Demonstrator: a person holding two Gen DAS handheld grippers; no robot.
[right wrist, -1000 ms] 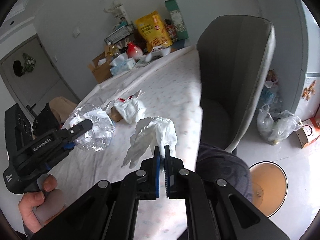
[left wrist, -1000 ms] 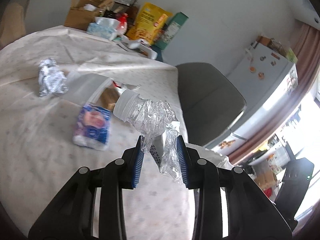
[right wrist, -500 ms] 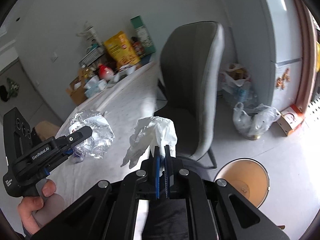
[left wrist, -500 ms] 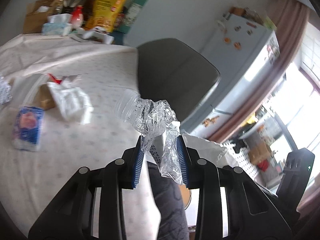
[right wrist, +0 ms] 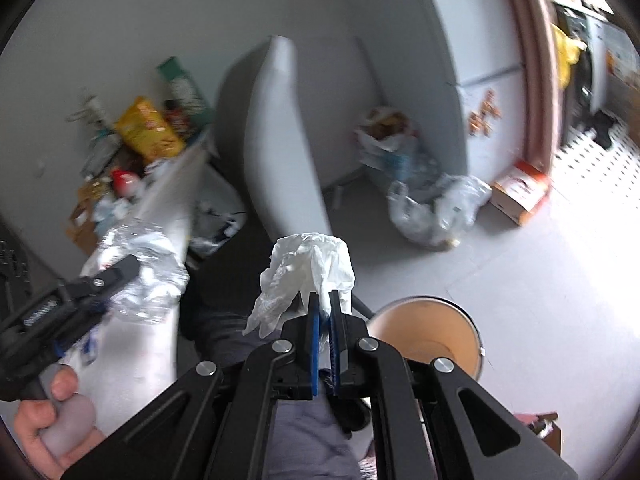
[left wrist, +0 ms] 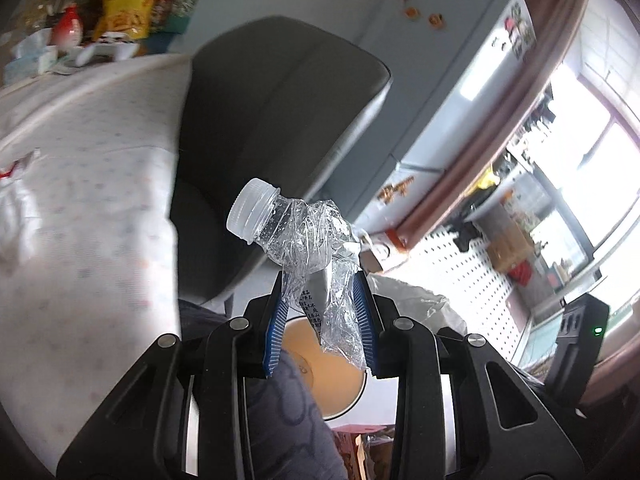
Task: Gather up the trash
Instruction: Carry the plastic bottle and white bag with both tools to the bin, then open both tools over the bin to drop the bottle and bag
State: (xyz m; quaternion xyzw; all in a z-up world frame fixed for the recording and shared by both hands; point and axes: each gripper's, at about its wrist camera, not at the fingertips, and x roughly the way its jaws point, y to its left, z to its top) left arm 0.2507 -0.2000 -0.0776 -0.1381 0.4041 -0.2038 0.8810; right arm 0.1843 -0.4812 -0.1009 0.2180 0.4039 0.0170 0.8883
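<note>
My left gripper [left wrist: 320, 312] is shut on a crushed clear plastic bottle [left wrist: 304, 240] with a white cap, held in the air past the table edge above the open orange-lined trash bin [left wrist: 340, 376]. My right gripper [right wrist: 325, 312] is shut on a crumpled white tissue [right wrist: 308, 272], held above the floor left of the same bin [right wrist: 432, 340]. The left gripper [right wrist: 80, 300] with the bottle [right wrist: 140, 268] also shows at the left of the right wrist view.
A grey chair [left wrist: 272, 128] stands beside the table with the dotted white cloth [left wrist: 80, 208]. Snack bags and boxes [left wrist: 128, 0] sit at the table's far end. Plastic bags [right wrist: 432, 208] and a cardboard box [right wrist: 520, 192] lie on the floor by the fridge [left wrist: 452, 64].
Both grippers have swung right, away from the table and toward the floor bin, each still holding its item. The bin now sits close below both.
</note>
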